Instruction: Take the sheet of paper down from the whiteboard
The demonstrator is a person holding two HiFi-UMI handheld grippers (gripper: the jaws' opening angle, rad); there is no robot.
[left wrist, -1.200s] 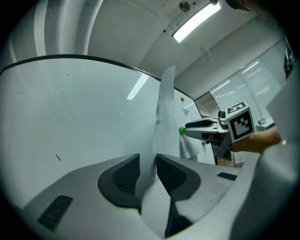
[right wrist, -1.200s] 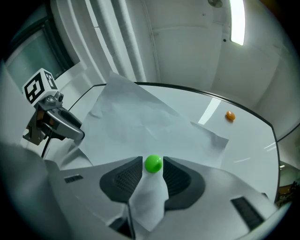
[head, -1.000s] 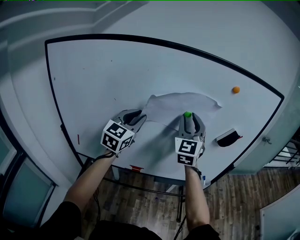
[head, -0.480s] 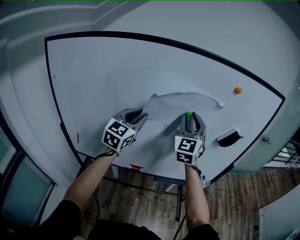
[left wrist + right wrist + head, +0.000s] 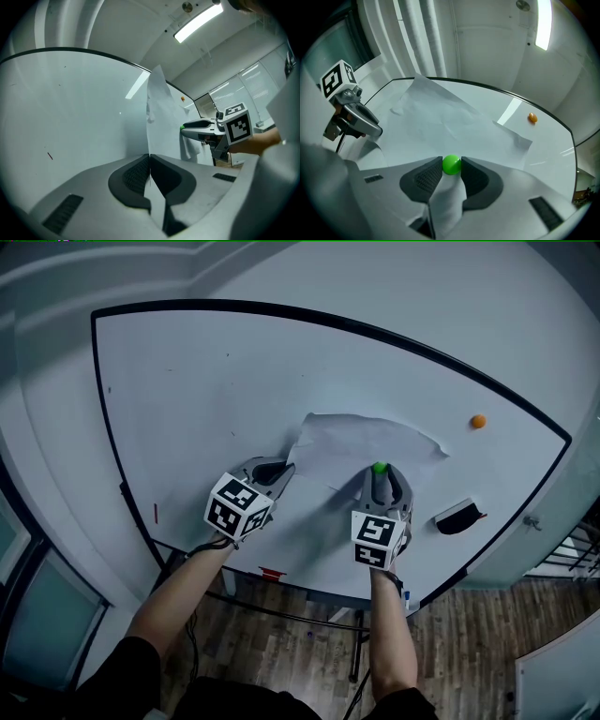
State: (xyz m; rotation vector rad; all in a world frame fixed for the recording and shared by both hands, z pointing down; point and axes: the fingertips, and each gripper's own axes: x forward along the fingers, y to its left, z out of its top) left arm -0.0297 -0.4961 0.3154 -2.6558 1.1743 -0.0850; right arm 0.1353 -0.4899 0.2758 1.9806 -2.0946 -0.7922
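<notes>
A creased white sheet of paper [image 5: 366,446] lies against the whiteboard [image 5: 206,399], low and right of centre. My left gripper [image 5: 277,471] is shut on the sheet's lower left edge; in the left gripper view the paper [image 5: 161,108] runs edge-on up out of the closed gripper [image 5: 149,161]. My right gripper [image 5: 378,471] is shut on a green ball magnet [image 5: 451,164] at the sheet's lower edge, with paper [image 5: 450,126] lying under and beyond the gripper [image 5: 451,166]. Each gripper shows in the other's view, the right one [image 5: 206,127] and the left one [image 5: 356,117].
An orange magnet [image 5: 478,421] [image 5: 532,117] sits on the board right of the sheet. A black eraser [image 5: 457,517] clings to the board at the lower right. A small red object [image 5: 272,574] lies at the board's bottom rail. Wooden floor lies below.
The sheet's upper left part has lifted and spread a little higher on the board. Both grippers have stayed almost where they were.
</notes>
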